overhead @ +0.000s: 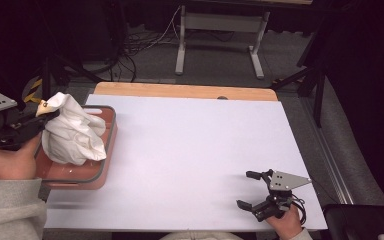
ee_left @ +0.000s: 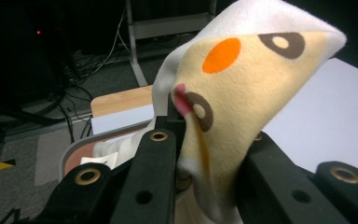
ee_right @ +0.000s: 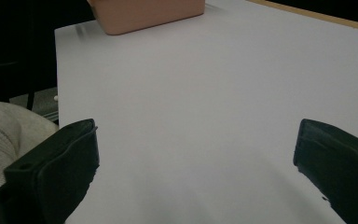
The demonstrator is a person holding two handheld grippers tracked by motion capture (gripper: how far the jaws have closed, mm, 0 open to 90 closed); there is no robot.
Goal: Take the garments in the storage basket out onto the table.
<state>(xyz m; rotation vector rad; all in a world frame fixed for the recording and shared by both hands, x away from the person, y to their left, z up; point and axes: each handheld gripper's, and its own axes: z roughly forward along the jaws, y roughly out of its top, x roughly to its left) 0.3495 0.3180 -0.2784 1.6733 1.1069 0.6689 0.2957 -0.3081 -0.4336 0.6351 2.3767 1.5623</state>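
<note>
The white cloth (overhead: 75,132) is clamped at one corner by the left gripper (overhead: 41,117) above the pink basket (overhead: 106,150) at the far left. The right gripper (overhead: 250,190) is held with fingers apart over the counter (overhead: 190,150). The cloth could slip, because only a thin edge is pinched.

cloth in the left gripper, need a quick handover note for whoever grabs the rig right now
Left gripper: shut on the cloth, pinching a printed yellow corner.
Right gripper: open, holding nothing, low over the table at its near right.
Cloth: white, bunched, its bulk resting in the pink bin at the table's left edge, the gripped corner lifted above the rim.
Done: corner grasped.
Left, as it looks: probably lift the cloth out of the bin and onto the bare table, where the right gripper could help.
</note>
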